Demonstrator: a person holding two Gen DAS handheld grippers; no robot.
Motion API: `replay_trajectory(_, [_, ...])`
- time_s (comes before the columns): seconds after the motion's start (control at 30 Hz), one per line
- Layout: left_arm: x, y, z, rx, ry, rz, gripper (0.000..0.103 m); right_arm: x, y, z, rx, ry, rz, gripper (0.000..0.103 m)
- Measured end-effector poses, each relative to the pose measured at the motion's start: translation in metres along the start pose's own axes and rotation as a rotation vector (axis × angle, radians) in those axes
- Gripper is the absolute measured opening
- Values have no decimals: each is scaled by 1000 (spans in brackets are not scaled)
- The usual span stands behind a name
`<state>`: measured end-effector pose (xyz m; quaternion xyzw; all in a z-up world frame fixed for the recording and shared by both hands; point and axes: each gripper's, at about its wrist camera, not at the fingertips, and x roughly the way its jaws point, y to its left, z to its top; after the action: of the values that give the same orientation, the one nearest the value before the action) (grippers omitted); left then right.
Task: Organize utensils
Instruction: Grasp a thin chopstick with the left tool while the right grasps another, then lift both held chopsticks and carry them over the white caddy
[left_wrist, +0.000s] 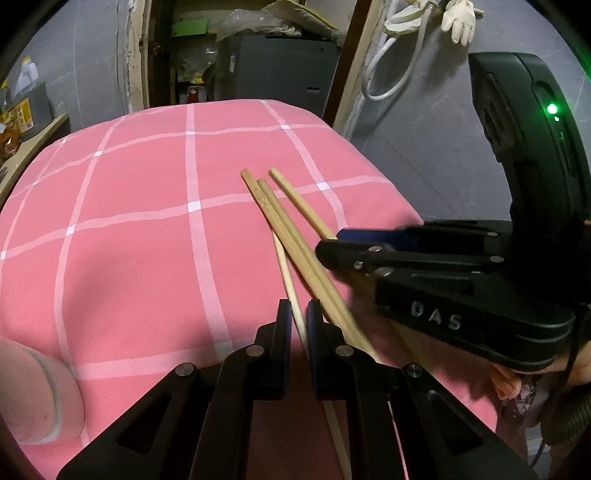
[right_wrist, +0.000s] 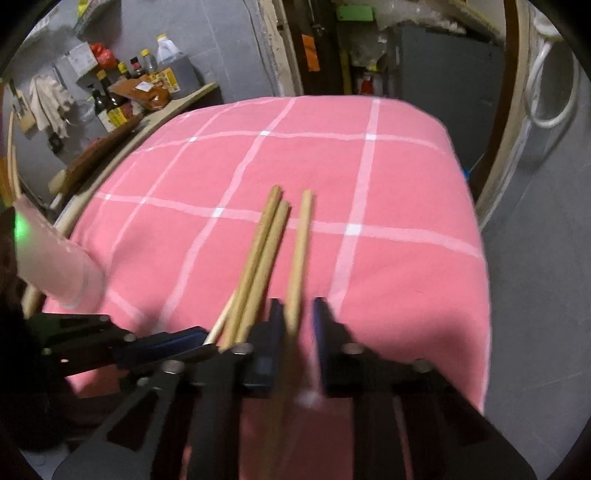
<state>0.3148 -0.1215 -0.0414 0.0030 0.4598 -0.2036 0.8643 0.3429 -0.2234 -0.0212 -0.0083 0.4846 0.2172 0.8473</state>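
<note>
Although both wrist views are dominated by the pink checked cloth (left_wrist: 147, 229), the matter in hand lies in its nearer half, where four chopsticks rest roughly parallel, long axes running away from both tools. The pink cup (left_wrist: 40, 391) stands at the near left, well apart from them, closer to the left tool.

The right gripper (right_wrist: 298, 314) straddles the lone chopstick (right_wrist: 301, 251), which passes between its fingers lengthwise; the jaws stand narrowly apart, and motion blur prevents telling whether the pads touch the stick.

The left gripper (left_wrist: 298, 321) is likewise set narrow about the pale thin chopstick (left_wrist: 286, 273), which runs through the gap; firm contact cannot be confirmed. Just right of that gap lies the touching pair of chopsticks (left_wrist: 280, 229), partly crossing over the thin one.

Judgement: each tool is aligned along its stick rather than across it, so a secure pinch depends on closing squarely on the shaft. The overlapping pair may be dragged when the thin stick lifts.
</note>
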Motion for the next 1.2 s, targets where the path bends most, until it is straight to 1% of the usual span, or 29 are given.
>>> replay_trajectory(0.1, [-4, 1, 0, -16, 13, -6, 2, -6, -3, -7, 32, -11, 42, 6])
replay_trajectory(0.2, [-9, 2, -3, -29, 24, -20, 2, -13, -5, -16, 59, -30, 67, 6])
replay_trajectory(0.37, [-21, 0, -14, -3, 39, -2, 2, -30, -9, -30, 113, -81, 98, 6])
replay_trajectory(0.5, [-30, -1, -24, -9, 42, 4, 2, -44, -11, -41, 158, -130, 121, 6])
replay_trajectory(0.57, [-37, 2, -28, -20, 22, -5, 2, -53, -8, -47, 173, -172, 130, 5])
replay_trajectory(0.67, [-49, 5, -34, -31, -15, -13, 2, -68, 3, -58, 177, -264, 128, 6])
replay_trajectory(0.73, [-60, 7, -39, -40, -48, -21, 2, -76, 7, -65, 176, -311, 125, 6])
replay_trajectory(0.83, [-76, 8, -47, -48, -109, -9, 2, -90, 20, -74, 172, -420, 155, 6])
replay_trajectory(0.93, [-101, 6, -54, -45, -219, 7, 2, -102, 35, -79, 132, -518, 166, 6])
replay_trajectory(1.0, [-118, 5, -59, -36, -300, 6, 2, -112, 47, -82, 110, -602, 192, 6])
replay_trajectory(1.03, [-128, 4, -61, -29, -355, 3, 2, -115, 50, -82, 108, -628, 201, 6])
replay_trajectory(1.1, [-139, 0, -65, -24, -413, -15, 2, -123, 62, -82, 85, -698, 196, 6])
replay_trajectory(1.2, [-152, 3, -69, -32, -485, -4, 2, -131, 79, -81, 33, -773, 175, 6])
